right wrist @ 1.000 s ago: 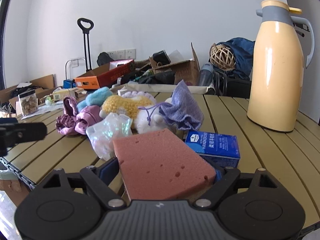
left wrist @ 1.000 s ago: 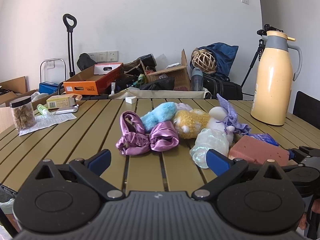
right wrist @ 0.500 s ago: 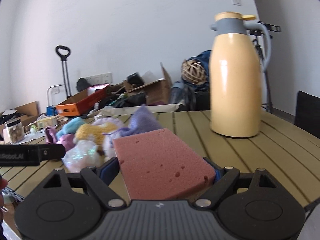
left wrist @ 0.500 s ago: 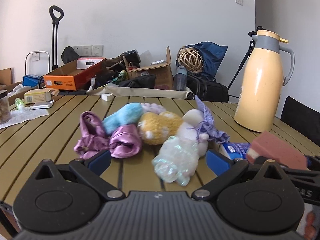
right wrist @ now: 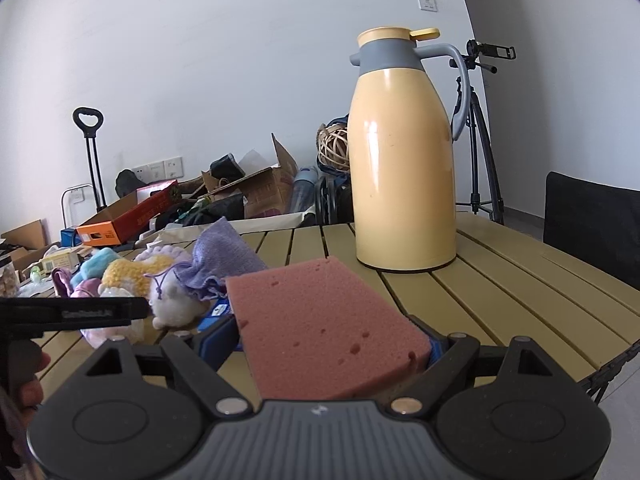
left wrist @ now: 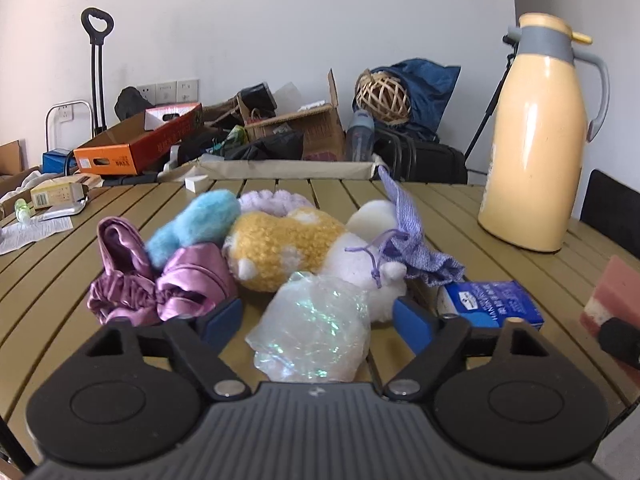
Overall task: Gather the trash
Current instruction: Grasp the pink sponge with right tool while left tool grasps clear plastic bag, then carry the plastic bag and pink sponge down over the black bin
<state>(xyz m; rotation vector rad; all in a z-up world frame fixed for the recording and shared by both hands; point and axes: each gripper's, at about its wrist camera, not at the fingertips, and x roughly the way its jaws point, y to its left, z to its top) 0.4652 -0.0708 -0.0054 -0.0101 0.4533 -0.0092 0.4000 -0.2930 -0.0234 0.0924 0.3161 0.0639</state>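
My right gripper (right wrist: 332, 344) is shut on a pink sponge (right wrist: 320, 324) and holds it above the slatted table (right wrist: 500, 292); the sponge also shows at the right edge of the left wrist view (left wrist: 612, 296). My left gripper (left wrist: 316, 314) is open, its blue pads either side of a crumpled iridescent plastic wrapper (left wrist: 316, 332) that lies on the table. A blue tissue pack (left wrist: 488, 304) lies to the right of the wrapper.
A pile of soft things sits behind the wrapper: purple satin pouches (left wrist: 160, 280), a blue and yellow plush (left wrist: 280, 248), a lilac drawstring bag (left wrist: 412, 240). A tall yellow thermos (right wrist: 400, 168) stands at the right. Boxes and bags (left wrist: 256, 136) clutter the back. A black chair (right wrist: 592, 228) stands at the right.
My left gripper has moved forward and right, so the wrapper now lies between its open fingers. My right gripper has carried the sponge to the right, toward the thermos.
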